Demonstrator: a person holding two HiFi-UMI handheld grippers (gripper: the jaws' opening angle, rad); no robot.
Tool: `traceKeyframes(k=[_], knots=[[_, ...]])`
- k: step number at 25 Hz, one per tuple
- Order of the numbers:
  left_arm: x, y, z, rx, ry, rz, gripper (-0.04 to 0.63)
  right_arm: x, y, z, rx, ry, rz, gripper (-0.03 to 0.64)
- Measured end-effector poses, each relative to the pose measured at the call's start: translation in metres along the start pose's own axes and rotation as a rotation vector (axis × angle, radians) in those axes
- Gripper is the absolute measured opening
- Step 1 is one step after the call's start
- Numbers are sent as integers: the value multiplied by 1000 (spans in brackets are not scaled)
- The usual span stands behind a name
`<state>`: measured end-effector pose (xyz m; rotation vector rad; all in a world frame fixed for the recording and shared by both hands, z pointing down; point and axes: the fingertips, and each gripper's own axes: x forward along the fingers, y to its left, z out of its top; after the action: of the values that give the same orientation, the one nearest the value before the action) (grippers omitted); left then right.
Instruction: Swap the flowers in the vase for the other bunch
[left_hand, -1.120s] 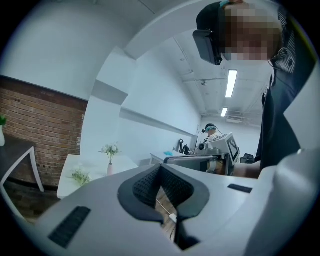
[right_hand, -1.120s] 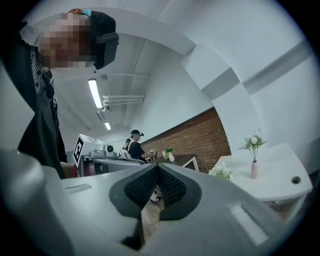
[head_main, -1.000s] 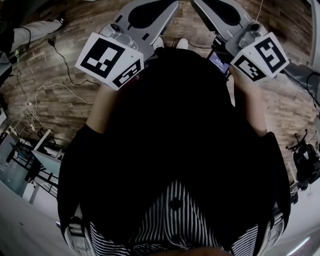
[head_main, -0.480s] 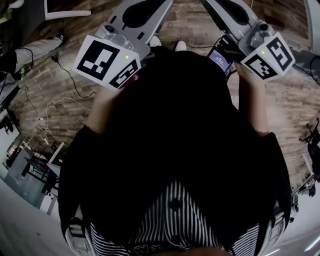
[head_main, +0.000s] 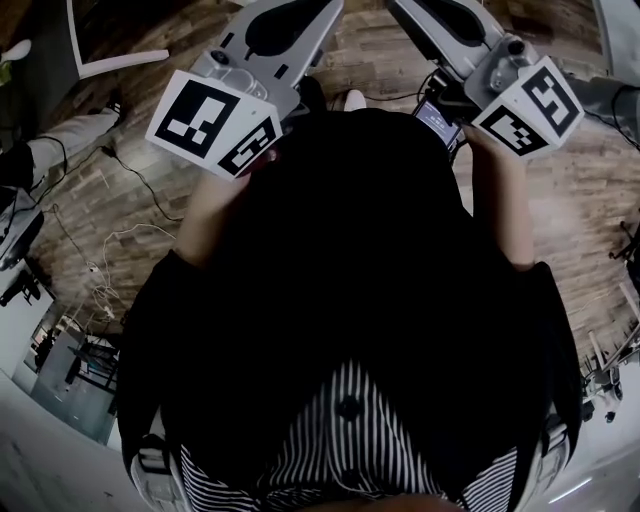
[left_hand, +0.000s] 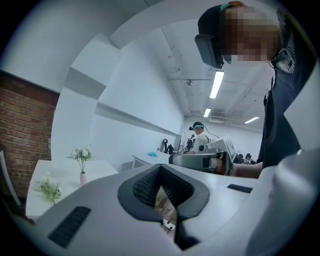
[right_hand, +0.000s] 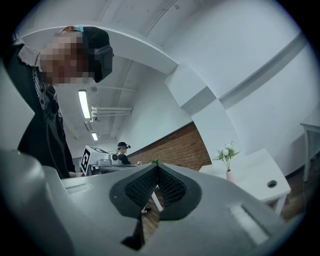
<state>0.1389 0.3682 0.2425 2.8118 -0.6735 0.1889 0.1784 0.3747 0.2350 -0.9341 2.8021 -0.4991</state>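
Note:
A small pink vase (left_hand: 82, 178) with white flowers (left_hand: 81, 154) stands on a white table (left_hand: 62, 172), far off at the left of the left gripper view. A second green bunch (left_hand: 49, 189) lies on that table nearer its front. The right gripper view shows the same vase (right_hand: 230, 175) and flowers (right_hand: 226, 151) at the right. My left gripper (left_hand: 160, 167) and right gripper (right_hand: 157, 167) are both shut and hold nothing. I hold them side by side before my body, left gripper (head_main: 290, 25) and right gripper (head_main: 450, 20), over a wooden floor.
The white table (right_hand: 262, 172) has a round hole near its right end. A brick wall (right_hand: 175, 150) runs behind it. Other people work at benches in the background. Cables (head_main: 95, 260) lie on the floor at my left, and a white table corner (head_main: 110, 62) shows there.
In the head view the floor has slid down and to the left, and a white table corner has come into sight at top left. Both grippers stay shut.

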Motion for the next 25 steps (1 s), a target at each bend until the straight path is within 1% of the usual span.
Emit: traceKeyframes(k=[3,8,15,21,25], knots=[[6,16,5,2,-10,-30,0,9,-12,0,13,5,-27,5],[4,66,22,-12,-23,-49,0,51,-30,11,15,23,-66,5],[0,132,32,-45,-38,-87,0,111,-50,17,7,54,-108,5],[-18,212,48,-88,-56,-57,0,165,-65,24,-3,91,-150,5],[-24,228,56,-68,-71,-89,0,194,-71,26,-15,87,-175,5]])
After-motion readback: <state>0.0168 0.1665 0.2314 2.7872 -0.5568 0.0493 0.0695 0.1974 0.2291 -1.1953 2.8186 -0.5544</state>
